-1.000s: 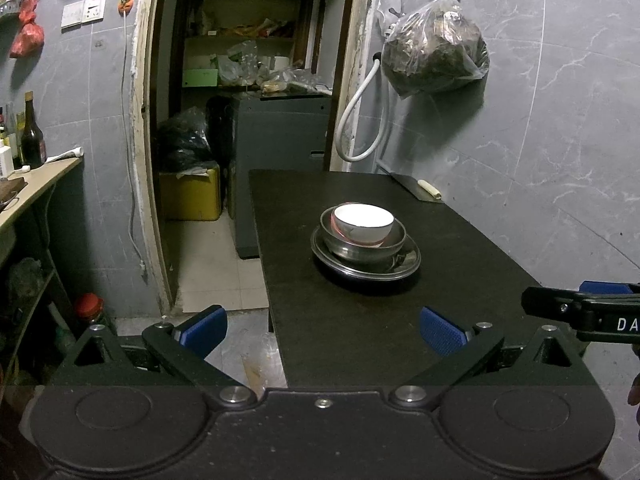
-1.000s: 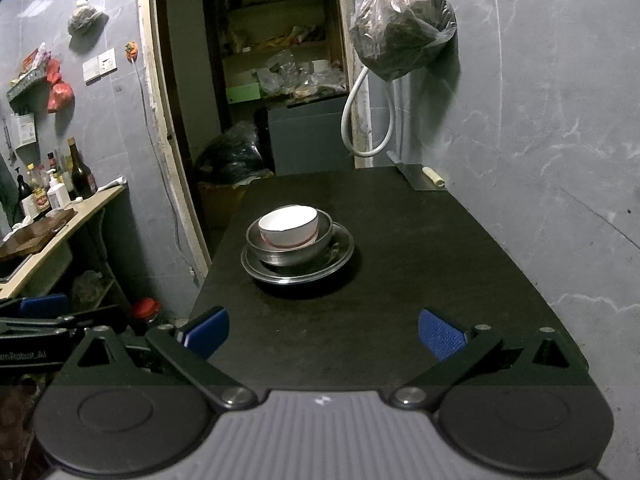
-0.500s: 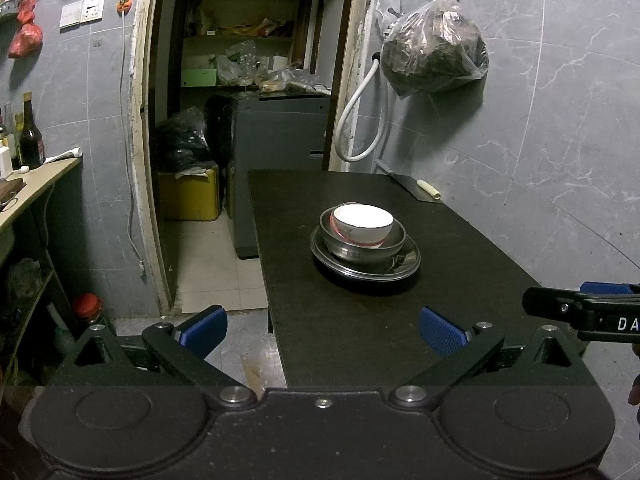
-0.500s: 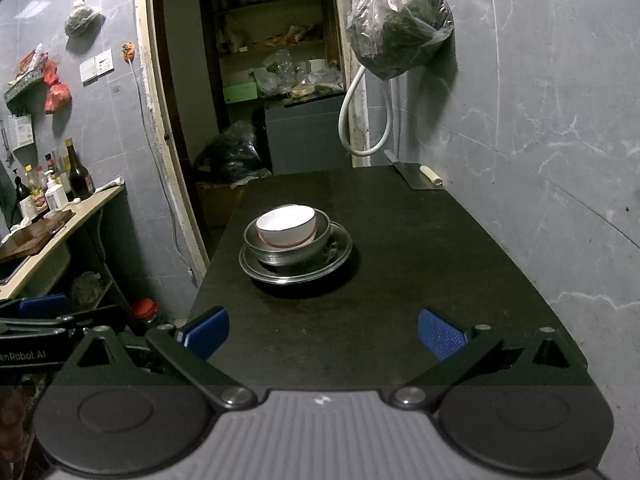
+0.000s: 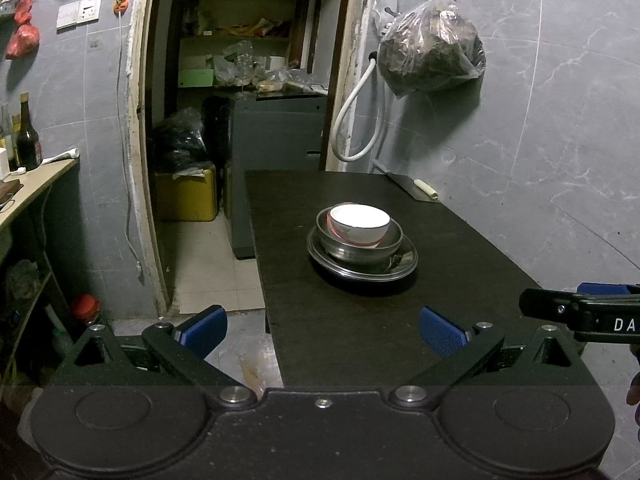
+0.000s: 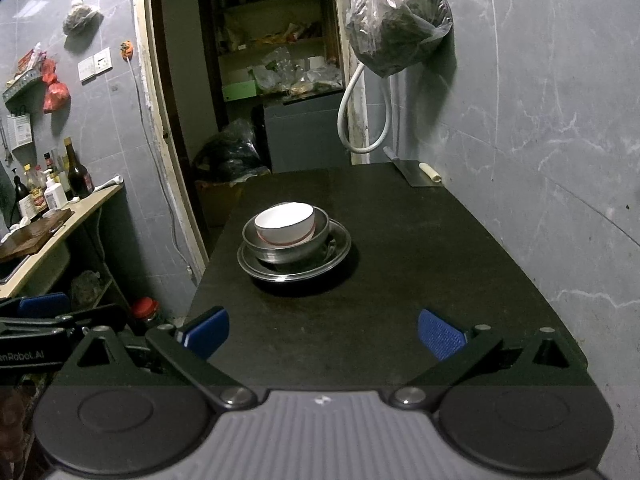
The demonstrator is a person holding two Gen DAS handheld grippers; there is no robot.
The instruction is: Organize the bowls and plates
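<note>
A white bowl point(image 5: 359, 222) sits inside a steel bowl point(image 5: 360, 246), which sits on a steel plate point(image 5: 404, 264) in the middle of the black table point(image 5: 340, 320). The stack also shows in the right wrist view: white bowl point(image 6: 285, 222), steel bowl point(image 6: 280, 250), plate point(image 6: 340, 248). My left gripper point(image 5: 322, 330) is open and empty, held back at the table's near left corner. My right gripper point(image 6: 322, 332) is open and empty over the table's near edge. The right gripper's body shows at the right of the left wrist view point(image 5: 580, 314).
A cleaver point(image 6: 416, 174) lies at the table's far right corner by the grey wall. A bag point(image 6: 396, 16) and a white hose point(image 6: 352, 120) hang above it. A counter with bottles point(image 6: 60, 188) stands at the left. An open doorway point(image 5: 240, 120) lies beyond.
The views have barely shifted; the stack of bowls and plate has not moved and both grippers stay open.
</note>
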